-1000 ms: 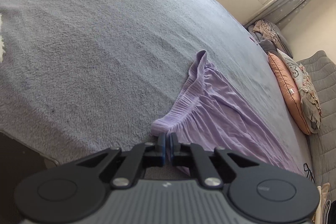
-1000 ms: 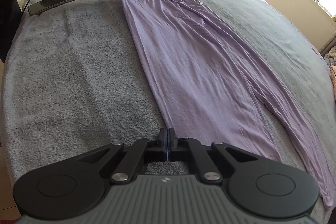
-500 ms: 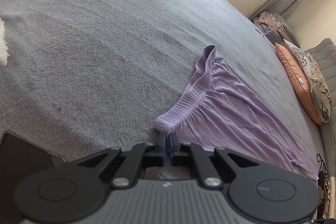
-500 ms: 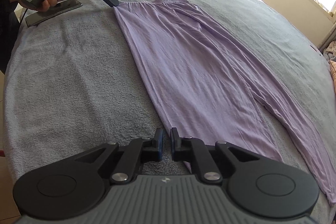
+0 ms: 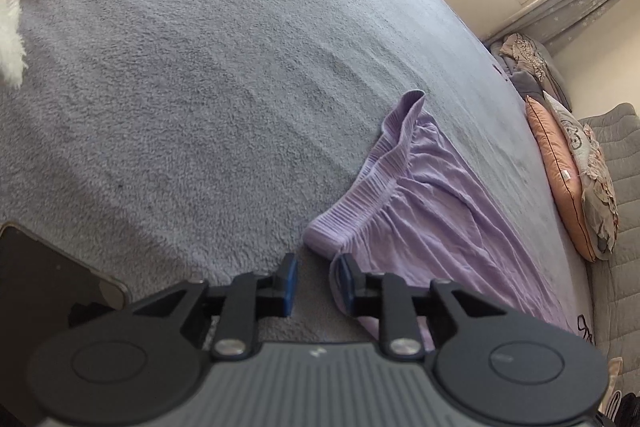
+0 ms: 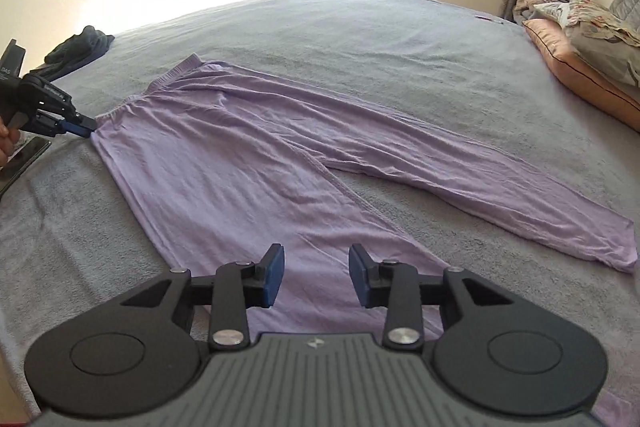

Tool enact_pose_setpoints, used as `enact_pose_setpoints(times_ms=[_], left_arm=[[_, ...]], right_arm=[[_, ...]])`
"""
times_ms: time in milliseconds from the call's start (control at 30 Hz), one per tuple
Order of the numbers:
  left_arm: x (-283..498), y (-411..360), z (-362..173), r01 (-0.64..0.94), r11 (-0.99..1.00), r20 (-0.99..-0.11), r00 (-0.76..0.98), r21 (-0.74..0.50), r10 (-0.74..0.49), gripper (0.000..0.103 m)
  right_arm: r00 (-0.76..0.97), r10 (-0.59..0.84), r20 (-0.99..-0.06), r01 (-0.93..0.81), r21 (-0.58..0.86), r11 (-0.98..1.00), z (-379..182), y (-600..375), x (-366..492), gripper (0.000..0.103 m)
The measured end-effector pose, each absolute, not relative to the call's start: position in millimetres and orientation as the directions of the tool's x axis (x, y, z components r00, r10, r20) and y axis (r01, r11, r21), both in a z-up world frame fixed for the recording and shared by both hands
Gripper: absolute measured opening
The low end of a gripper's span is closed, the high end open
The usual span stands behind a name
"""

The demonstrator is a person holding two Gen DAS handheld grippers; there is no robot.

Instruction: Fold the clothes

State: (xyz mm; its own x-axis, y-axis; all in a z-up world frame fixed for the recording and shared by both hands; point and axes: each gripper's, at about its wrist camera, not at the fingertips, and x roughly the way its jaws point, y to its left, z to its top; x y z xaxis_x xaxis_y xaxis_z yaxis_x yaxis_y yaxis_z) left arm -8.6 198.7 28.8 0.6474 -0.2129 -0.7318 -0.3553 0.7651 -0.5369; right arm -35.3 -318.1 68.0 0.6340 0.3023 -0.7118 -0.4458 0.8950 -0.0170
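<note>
Your opening left gripper and right gripper pinch nothing; the lilac jersey trousers lie flat ahead, legs splayed.

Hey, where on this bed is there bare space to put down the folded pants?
Widest bare blanket lies beyond the purple pants, toward the window wall. A narrower strip runs between the pants and the pillows. The corner by the left gripper is crowded: a phone and dark clothing.
</note>
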Motion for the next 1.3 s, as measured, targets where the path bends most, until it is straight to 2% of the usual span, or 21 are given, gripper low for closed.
enact_pose_setpoints(times_ms=[200, 367, 567, 667, 767, 800, 967, 1167, 1300], left_arm=[[-11, 205, 34, -0.372, 0.746, -0.714, 0.672, -0.553, -0.194, 0.032], [-8, 199, 32, -0.348, 0.746, -0.704, 0.675, -0.568, -0.221, 0.039], [2, 187, 22, -0.351, 0.734, -0.706, 0.667, -0.581, -0.239, 0.040], [2, 188, 17, -0.364, 0.709, -0.696, 0.674, -0.604, -0.247, 0.035], [0, 189, 23, -0.357, 0.718, -0.681, 0.699, -0.598, -0.219, 0.016], [-1, 189, 25, -0.354, 0.719, -0.673, 0.708, -0.598, -0.212, 0.015], [-8, 189, 38, -0.328, 0.746, -0.649, 0.740, -0.580, -0.179, 0.012], [-10, 193, 35, -0.363, 0.782, -0.712, 0.687, -0.507, -0.143, 0.012], [-7, 199, 26, -0.397, 0.736, -0.725, 0.664, -0.548, -0.182, 0.014]], right_arm=[[0.527, 0.239, -0.815, -0.519, -0.086, 0.851, 41, -304, -35, 0.039], [0.563, 0.230, -0.794, -0.507, -0.112, 0.855, 46, -303, -39, 0.041], [0.613, 0.185, -0.768, -0.459, -0.156, 0.874, 48, -302, -32, 0.044], [0.600, 0.169, -0.782, -0.482, -0.185, 0.856, 42, -297, -32, 0.045], [0.605, 0.164, -0.780, -0.487, -0.199, 0.851, 42, -295, -33, 0.045], [0.606, 0.164, -0.778, -0.485, -0.199, 0.851, 42, -295, -34, 0.045], [0.630, 0.174, -0.757, -0.478, -0.201, 0.855, 47, -296, -35, 0.045], [0.615, 0.204, -0.761, -0.497, -0.173, 0.850, 50, -294, -36, 0.045], [0.629, 0.191, -0.754, -0.467, -0.170, 0.868, 52, -299, -33, 0.045]])
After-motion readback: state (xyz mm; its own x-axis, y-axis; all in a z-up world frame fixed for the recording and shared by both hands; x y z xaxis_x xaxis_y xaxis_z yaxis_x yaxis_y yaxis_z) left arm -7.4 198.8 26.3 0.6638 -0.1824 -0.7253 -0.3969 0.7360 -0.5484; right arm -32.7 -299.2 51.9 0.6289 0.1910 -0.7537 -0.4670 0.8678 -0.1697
